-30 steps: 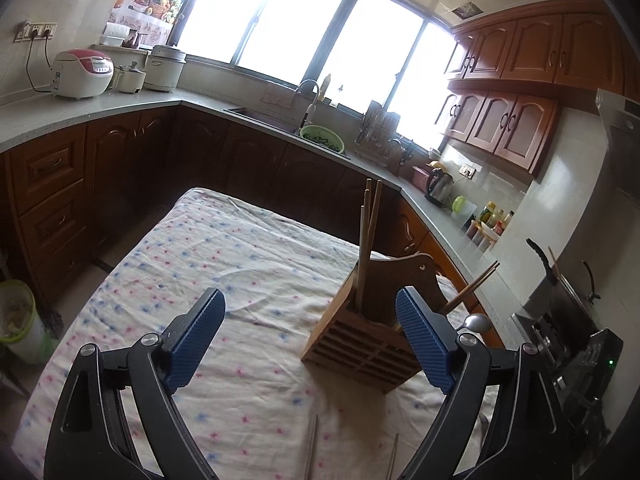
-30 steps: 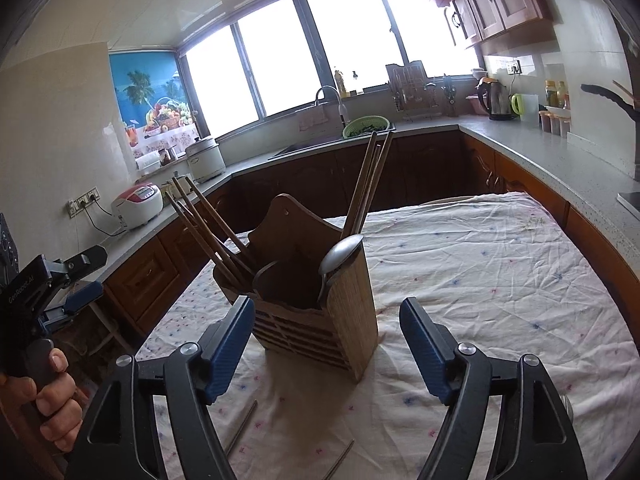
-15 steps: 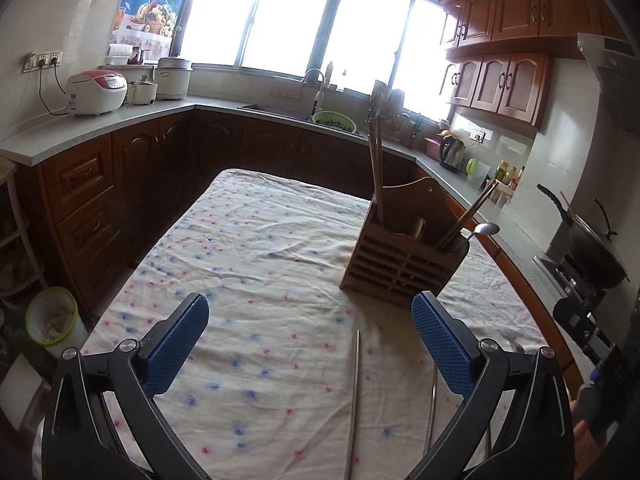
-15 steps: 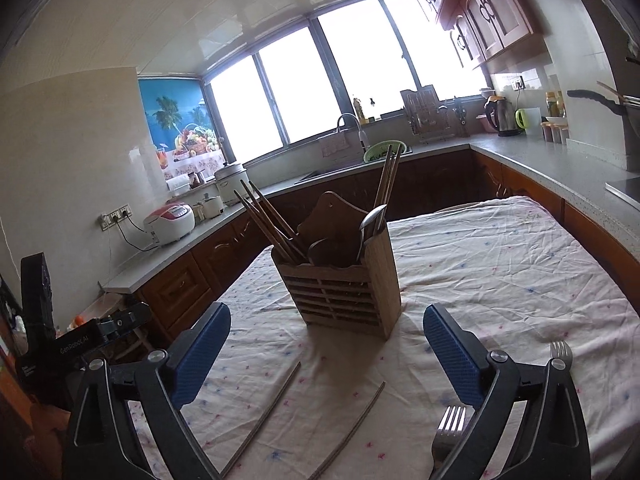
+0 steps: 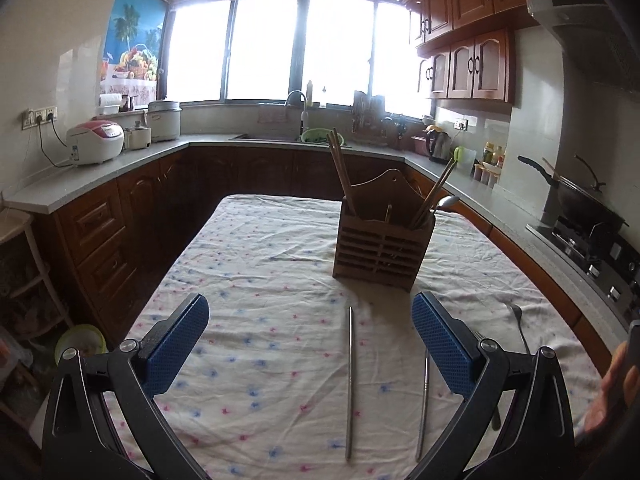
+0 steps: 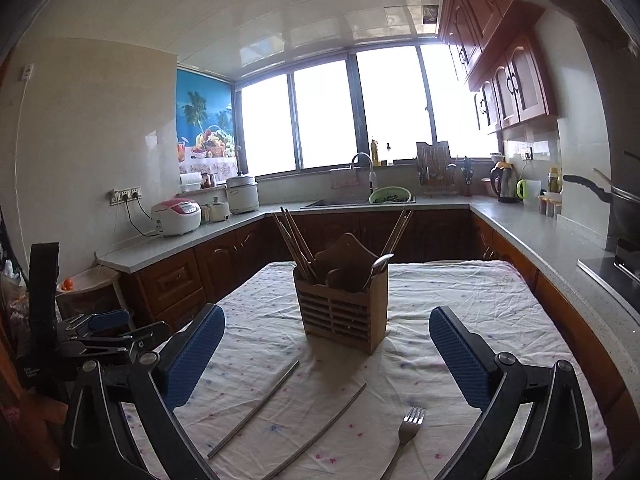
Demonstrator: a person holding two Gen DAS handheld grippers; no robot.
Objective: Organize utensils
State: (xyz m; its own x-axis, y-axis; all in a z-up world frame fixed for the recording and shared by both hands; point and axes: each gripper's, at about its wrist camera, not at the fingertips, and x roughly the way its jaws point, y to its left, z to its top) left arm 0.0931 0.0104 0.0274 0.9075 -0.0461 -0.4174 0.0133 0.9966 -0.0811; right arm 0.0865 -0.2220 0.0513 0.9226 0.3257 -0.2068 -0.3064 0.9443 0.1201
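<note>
Left wrist view: left gripper point(image 5: 310, 344) is hovering over the cloth-covered worktop point(image 5: 256, 280), jaws spread wide, nothing between the blue pads. Wooden utensil holder point(image 5: 382, 246) is standing upright on the cloth ahead, slightly right of centre. Wooden chopsticks point(image 5: 340, 174) are leaning out of its left compartment; more chopsticks and a spoon point(image 5: 446, 202) are leaning from its right side. Two metal chopsticks are lying on the cloth short of the holder: one point(image 5: 350, 380) is running straight toward the camera between the jaws, the other point(image 5: 423, 404) is lying partly behind the right pad. A fork point(image 5: 520, 328) is lying further right, near the table edge. A hand point(image 5: 612, 384) is showing at the far right edge.

Right wrist view: right gripper point(image 6: 326, 360) is opening, its jaws spreading, with nothing between them. The same holder point(image 6: 342, 310) is sitting centred ahead. Both metal chopsticks point(image 6: 256, 410) point(image 6: 320, 428) are lying diagonally on the cloth just in front of it, side by side, apart. The fork point(image 6: 406, 436) is lying to their right, tines toward the holder. The left gripper point(image 6: 108, 334) is showing at the left edge.
</note>
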